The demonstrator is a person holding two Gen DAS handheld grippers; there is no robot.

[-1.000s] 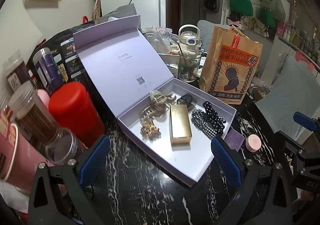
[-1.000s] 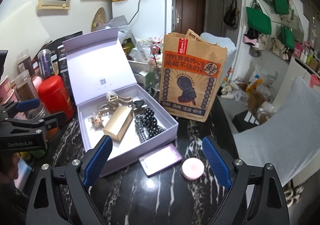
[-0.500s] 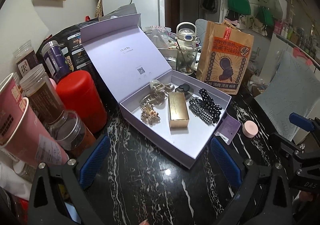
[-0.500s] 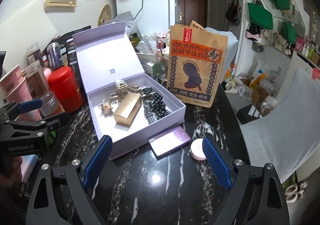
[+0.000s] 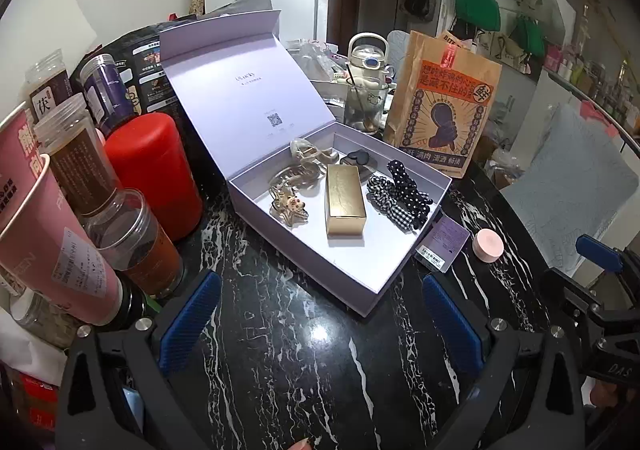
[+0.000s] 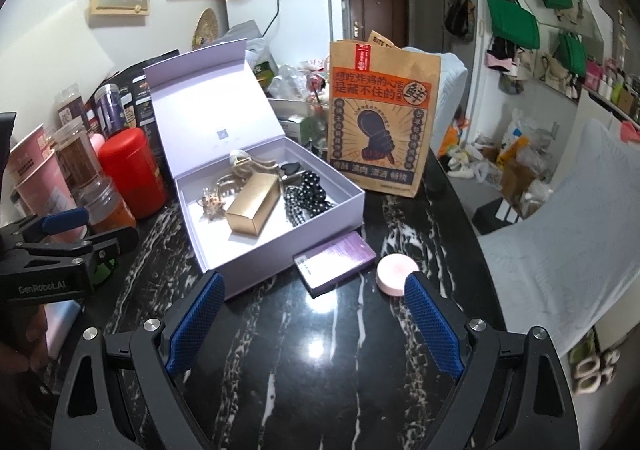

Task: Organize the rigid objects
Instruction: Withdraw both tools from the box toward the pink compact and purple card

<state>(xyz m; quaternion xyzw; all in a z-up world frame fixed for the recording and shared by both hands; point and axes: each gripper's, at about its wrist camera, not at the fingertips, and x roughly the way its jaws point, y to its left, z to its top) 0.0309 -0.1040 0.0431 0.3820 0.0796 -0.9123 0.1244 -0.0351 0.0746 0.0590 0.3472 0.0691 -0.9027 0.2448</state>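
The left gripper (image 5: 320, 320) hangs over the black marble table (image 5: 280, 370) with its blue-padded jaws spread wide and nothing between them; the right gripper (image 6: 316, 324) is likewise wide open and empty, tilted down at the same tabletop; just ahead of the right gripper's right pad lies a round pink compact (image 6: 396, 274), and beside it, touching the box's front wall, a flat purple card box (image 6: 334, 260); beyond both grippers sits an open lilac gift box (image 5: 360, 270), its lid standing up at the back; inside it a gold rectangular box (image 5: 344, 199) lies in the middle, a beaded hair clip (image 5: 289, 208) and pale claw clips (image 5: 304, 165) to its left, black-and-white scrunchies (image 5: 400, 193) to its right, and a small dark item behind it that I cannot make out; left of the gift box stand a red canister (image 5: 154, 169), clear jars (image 5: 132, 238) and a pink tube (image 5: 44, 234); behind the box's right side stands a brown paper bag (image 6: 382, 121) printed in orange.
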